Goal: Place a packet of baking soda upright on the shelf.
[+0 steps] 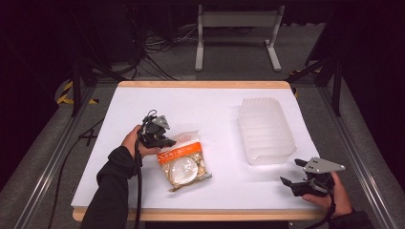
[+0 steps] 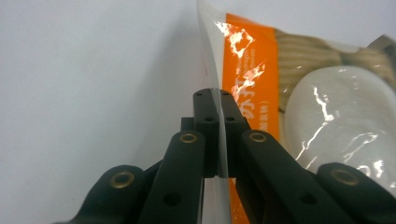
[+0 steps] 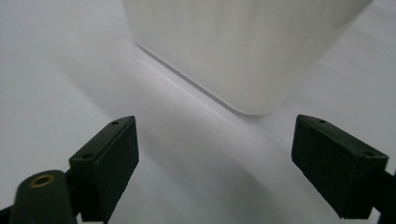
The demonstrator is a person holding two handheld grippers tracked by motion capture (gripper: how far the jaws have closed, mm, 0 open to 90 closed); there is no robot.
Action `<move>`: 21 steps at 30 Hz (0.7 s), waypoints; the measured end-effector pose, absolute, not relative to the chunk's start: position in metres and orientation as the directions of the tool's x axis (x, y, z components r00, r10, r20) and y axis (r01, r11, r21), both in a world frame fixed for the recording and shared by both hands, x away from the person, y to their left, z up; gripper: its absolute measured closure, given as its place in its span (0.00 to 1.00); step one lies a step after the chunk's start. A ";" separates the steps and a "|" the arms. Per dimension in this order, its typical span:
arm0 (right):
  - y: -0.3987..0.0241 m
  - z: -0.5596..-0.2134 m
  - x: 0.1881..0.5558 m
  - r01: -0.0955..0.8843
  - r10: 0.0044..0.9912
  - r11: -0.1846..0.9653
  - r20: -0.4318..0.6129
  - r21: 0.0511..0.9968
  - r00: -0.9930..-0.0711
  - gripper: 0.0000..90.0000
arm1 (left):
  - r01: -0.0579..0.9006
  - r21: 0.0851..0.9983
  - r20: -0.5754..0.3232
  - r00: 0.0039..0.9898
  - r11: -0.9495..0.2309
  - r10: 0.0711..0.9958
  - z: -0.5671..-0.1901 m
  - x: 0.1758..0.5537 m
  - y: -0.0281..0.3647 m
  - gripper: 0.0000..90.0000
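At table's left, left gripper [image 2: 215, 100] is pinching only the packet's [image 1: 184, 162] thin seal edge; film may be slipping out. Right gripper [image 3: 215, 154] is gaping, empty, near tub [image 1: 265, 131].

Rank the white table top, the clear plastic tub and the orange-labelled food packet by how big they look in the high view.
1. White table top, by far the largest.
2. Clear plastic tub.
3. Orange-labelled food packet, a little smaller than the tub.

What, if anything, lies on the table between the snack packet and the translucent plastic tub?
Nothing: in the high view, only bare white table separates the snack packet from the translucent tub.
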State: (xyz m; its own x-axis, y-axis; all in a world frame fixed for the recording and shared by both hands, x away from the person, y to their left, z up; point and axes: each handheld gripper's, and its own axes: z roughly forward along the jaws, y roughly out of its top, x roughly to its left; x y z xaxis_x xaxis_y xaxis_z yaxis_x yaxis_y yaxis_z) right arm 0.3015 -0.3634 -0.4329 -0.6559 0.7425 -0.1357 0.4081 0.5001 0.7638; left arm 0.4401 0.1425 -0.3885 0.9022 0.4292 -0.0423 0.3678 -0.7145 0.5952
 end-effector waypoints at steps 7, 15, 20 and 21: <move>-0.363 -0.432 0.301 0.404 0.747 0.499 -0.144 0.766 -0.650 0.17 | 0.295 0.656 0.040 0.906 -0.694 0.422 -0.368 0.414 0.143 1.00; -0.365 -0.432 0.301 0.405 0.753 0.496 -0.147 0.768 -0.642 0.18 | 0.230 0.705 0.104 0.902 -0.670 0.419 -0.350 0.390 0.140 1.00; -0.365 -0.432 0.301 0.407 0.753 0.495 -0.145 0.768 -0.642 0.18 | 0.187 0.736 0.130 0.904 -0.651 0.406 -0.344 0.381 0.137 1.00; -0.365 -0.432 0.301 0.407 0.753 0.495 -0.145 0.768 -0.641 0.18 | 0.180 0.742 0.129 0.907 -0.646 0.401 -0.342 0.380 0.136 1.00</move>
State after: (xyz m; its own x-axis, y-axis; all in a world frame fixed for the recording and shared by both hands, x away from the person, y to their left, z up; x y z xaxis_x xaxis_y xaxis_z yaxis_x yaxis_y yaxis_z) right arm 0.3010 -0.3651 -0.4321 -0.6415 0.7533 -0.1454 0.4071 0.4949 0.7677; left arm 0.3799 0.1359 -0.3422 0.9068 0.4014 0.1290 0.1804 -0.6459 0.7418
